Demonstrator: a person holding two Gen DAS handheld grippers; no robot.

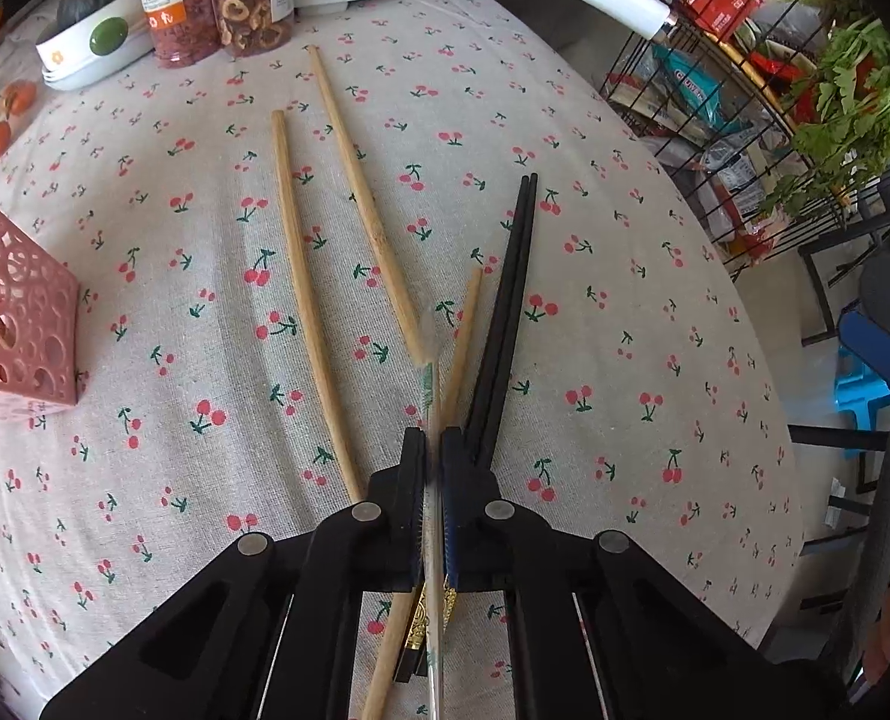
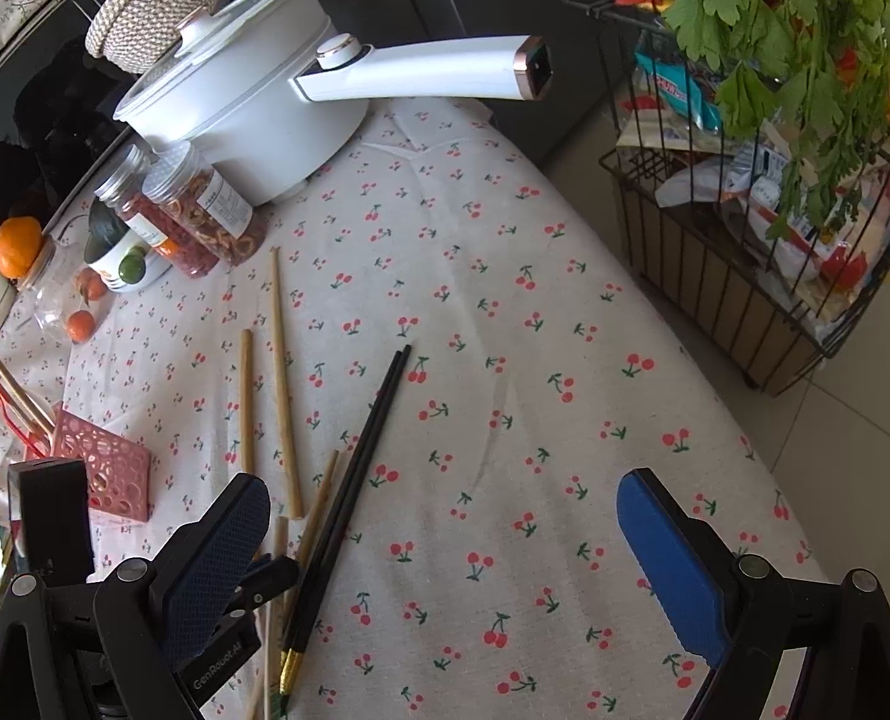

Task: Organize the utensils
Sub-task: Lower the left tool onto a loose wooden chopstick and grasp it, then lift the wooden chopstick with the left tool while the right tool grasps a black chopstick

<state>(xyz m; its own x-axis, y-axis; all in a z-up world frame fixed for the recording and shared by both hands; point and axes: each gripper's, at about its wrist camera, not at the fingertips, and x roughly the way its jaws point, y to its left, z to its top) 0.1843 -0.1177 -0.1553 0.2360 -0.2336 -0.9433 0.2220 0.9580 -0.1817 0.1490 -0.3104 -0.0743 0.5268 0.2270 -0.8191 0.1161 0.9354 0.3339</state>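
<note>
While pointing steeply down at tabletop (image 1: 625,312), left tool (image 1: 434,450) clenched on thin pale stick (image 1: 434,396), possibly wrapped chopstick, lying along tool axis; pink holder (image 1: 18,324) far left; right tool (image 2: 445,546) released, idle.

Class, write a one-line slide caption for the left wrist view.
Left gripper shut on a thin pale chopstick, beside black chopsticks and wooden ones on the cherry-print tablecloth.
</note>
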